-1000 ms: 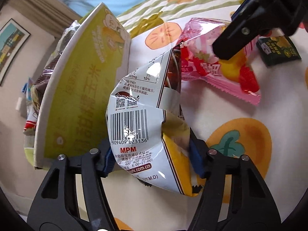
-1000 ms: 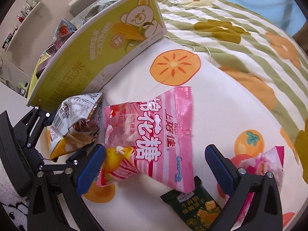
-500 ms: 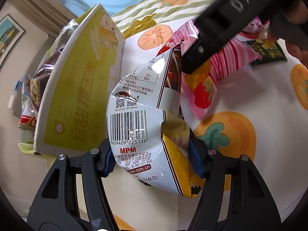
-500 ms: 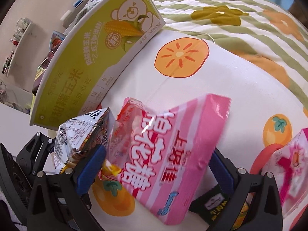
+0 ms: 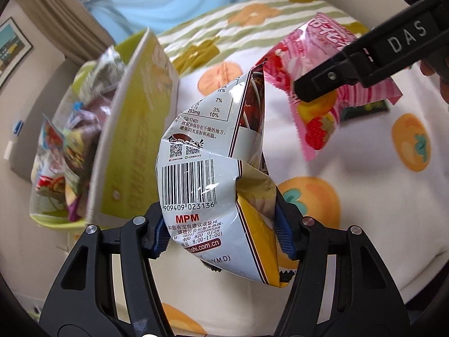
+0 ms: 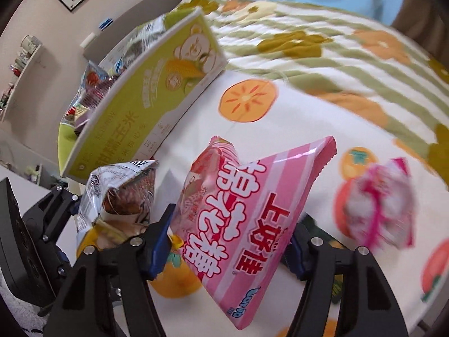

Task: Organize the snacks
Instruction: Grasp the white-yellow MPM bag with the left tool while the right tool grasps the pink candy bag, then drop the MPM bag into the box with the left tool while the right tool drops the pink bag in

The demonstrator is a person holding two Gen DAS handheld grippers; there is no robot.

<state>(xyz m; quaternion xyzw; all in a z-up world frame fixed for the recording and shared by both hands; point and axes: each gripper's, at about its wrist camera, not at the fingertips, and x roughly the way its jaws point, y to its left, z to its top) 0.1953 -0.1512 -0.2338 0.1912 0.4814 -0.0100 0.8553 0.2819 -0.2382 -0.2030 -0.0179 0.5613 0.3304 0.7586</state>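
Above the bedspread [image 6: 322,64], my left gripper [image 5: 221,233] clamps the silver snack bag [image 5: 202,168] beside the green box [image 5: 132,151]; my right gripper [image 6: 230,241] is closing on the pink candy bag [image 6: 247,213]

Surfaces: mostly glossy film on soft cloth

My silver packet [image 5: 207,168] is crinkled shiny foil, pink bag [image 6: 249,221] smooth glossy plastic; green box [image 6: 140,112] matt card; quilt [image 6: 308,84] soft stitched cloth; my tongs matt black plastic, blue ribbed pads [image 5: 282,233].
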